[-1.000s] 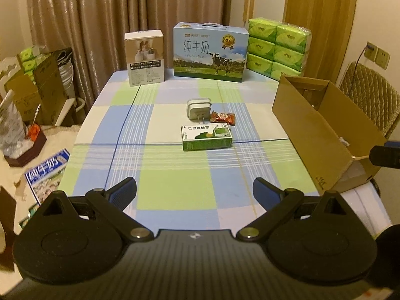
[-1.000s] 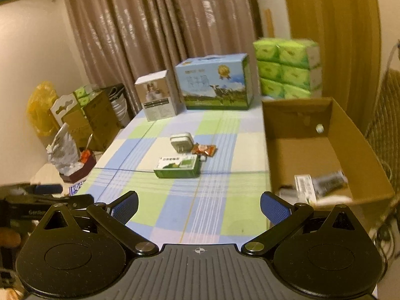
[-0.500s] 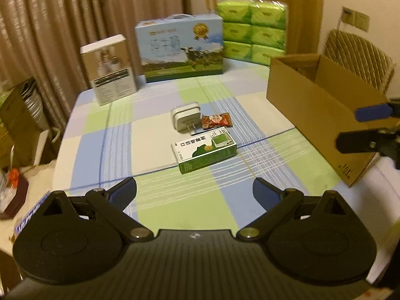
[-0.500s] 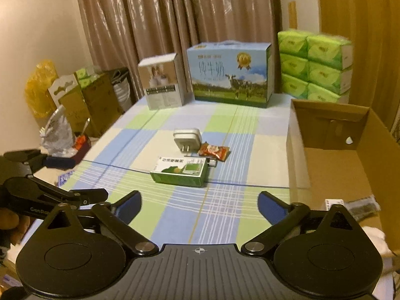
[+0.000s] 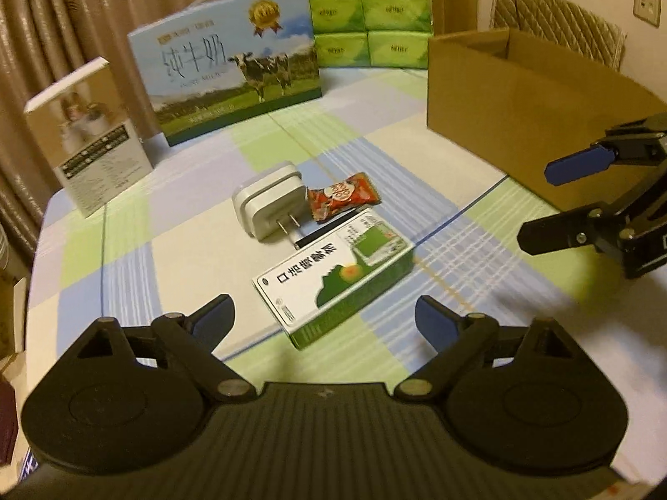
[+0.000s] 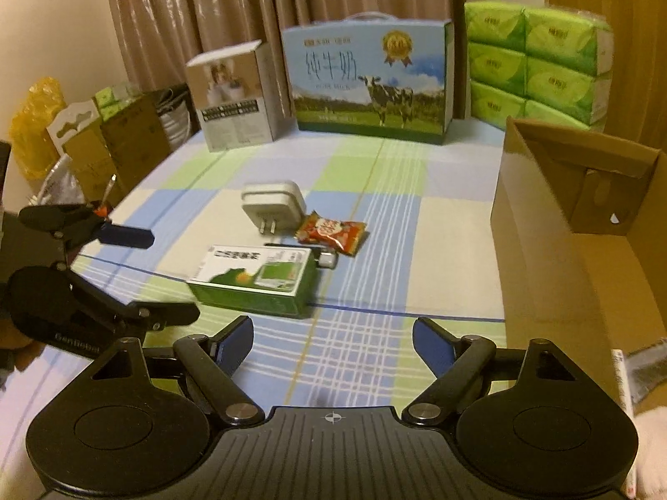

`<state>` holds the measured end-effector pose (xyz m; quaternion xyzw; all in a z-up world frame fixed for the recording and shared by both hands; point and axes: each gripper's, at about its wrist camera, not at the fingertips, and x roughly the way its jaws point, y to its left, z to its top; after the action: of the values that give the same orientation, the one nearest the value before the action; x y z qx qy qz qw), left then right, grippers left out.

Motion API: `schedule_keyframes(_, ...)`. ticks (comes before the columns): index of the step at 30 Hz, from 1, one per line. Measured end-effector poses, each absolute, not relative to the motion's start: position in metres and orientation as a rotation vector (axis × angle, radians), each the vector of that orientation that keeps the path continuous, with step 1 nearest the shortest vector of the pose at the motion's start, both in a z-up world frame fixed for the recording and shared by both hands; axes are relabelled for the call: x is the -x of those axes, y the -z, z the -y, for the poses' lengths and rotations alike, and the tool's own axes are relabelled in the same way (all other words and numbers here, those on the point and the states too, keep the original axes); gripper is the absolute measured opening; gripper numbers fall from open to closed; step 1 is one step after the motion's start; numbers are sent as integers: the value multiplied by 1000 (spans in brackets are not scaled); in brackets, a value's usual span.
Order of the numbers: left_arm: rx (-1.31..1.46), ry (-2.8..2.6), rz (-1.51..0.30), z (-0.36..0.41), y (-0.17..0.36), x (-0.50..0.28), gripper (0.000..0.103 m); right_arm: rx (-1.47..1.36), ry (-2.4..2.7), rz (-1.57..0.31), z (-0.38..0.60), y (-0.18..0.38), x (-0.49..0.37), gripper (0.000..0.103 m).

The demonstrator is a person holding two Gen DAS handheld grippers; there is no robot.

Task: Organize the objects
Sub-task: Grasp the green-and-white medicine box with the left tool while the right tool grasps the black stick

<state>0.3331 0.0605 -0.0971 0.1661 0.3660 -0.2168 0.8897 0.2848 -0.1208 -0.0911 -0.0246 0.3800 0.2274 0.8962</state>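
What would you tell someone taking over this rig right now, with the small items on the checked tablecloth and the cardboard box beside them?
Left gripper: open, empty, aimed at the green carton just ahead of it.
Right gripper: open, empty, hovering a little short of the same carton.
On the table: green carton, white charger behind it, red snack packet beside the charger, and a thin dark item tucked behind the carton.
Cardboard box stands open on the right; some packets already lie inside.
Left to do: apparently move the remaining small items into the box, carton likely first.
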Motion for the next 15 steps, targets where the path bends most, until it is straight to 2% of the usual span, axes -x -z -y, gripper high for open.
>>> schedule_keyframes(7, -441, 524, -780, -50, 122, -371, 89, 79, -459, -812, 112, 114, -313, 82)
schedule_keyframes(15, -534, 657, -861, -38, 132, -400, 78, 79, -454, -840, 111, 130, -333, 88)
